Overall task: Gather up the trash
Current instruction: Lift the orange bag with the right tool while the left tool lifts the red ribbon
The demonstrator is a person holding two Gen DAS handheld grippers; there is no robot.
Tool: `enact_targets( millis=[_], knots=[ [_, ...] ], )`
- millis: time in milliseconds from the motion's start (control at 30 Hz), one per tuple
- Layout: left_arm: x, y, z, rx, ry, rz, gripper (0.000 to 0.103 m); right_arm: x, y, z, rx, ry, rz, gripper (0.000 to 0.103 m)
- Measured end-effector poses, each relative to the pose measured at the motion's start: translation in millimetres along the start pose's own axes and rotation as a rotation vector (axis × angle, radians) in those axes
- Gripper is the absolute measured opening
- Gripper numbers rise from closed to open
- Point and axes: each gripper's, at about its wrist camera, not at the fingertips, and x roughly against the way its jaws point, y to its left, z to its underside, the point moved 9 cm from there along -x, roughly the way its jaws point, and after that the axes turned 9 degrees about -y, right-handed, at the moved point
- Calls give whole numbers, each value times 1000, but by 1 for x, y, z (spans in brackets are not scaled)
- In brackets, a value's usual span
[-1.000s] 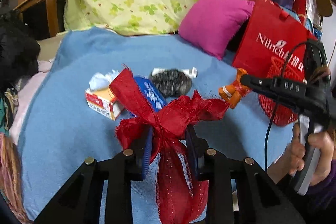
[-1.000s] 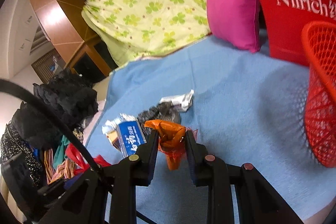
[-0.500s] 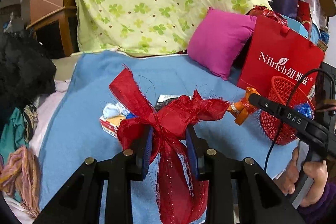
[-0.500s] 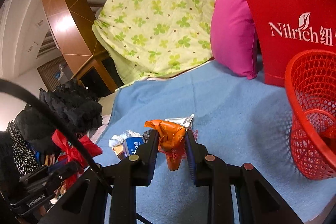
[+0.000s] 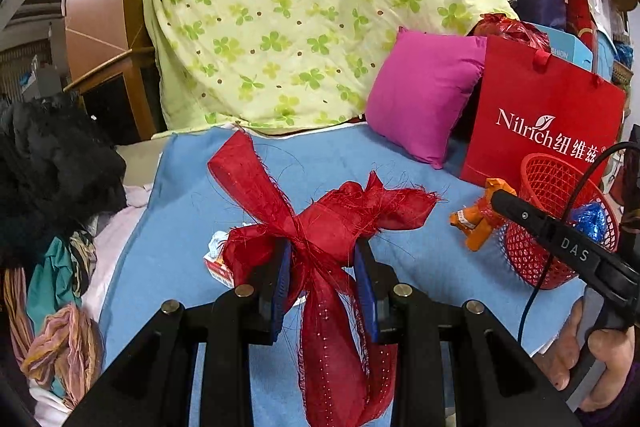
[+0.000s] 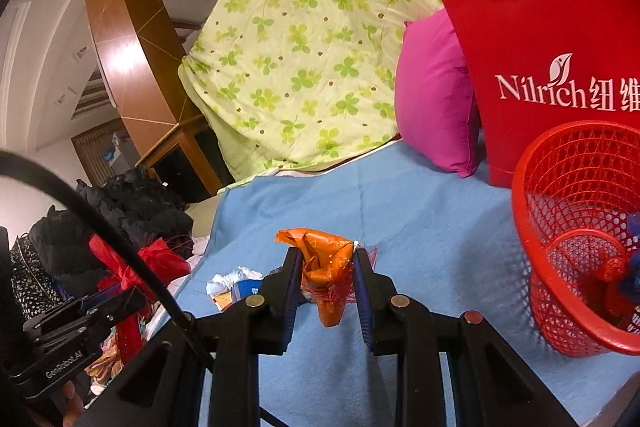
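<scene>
Trash pickup update: both grippers are loaded and both have come up off the blue blanket (image 5: 192, 211) in the last sec. Left gripper (image 5: 324, 279) is clamped narrow on the frayed red ribbon bow (image 5: 320, 223), tails hanging down btwn the fingers. Right gripper (image 6: 325, 281) is pinched all the way in on the crumpled orange wrapper (image 6: 324, 263), w/ a bit of red mesh scrap stuck in there too.

What changed: a sec ago the leftover pile was sitting right ahead of both cams; now it's dropped low in frame and mostly hidden behind the bow in the left view. The red mesh basket (image 6: 576, 227) has slid in much closer on the right cam, open mouth facing it. From the left cam you can see the orange wrapper hanging just beside the basket rim, not over it yet.

So imo the lift is done and this is the carry-to-bin phase. Basket already has some stuff inside, blue foil thing (image 5: 588, 221) plus something red. Still left on the blanket: a small carton w/ tissue (image 6: 234, 281), so at least one more trip after this drop. Right side looks like it unloads first since it's nearer; the bow is floppy and frayed, could snag on the mesh.
</scene>
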Motion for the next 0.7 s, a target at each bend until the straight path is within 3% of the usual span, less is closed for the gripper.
enact_targets(
  millis=[700],
  knots=[
    [0,-37,-18,-72,-35,9,33,31,-13,-20,1,-82,19,27]
  ],
)
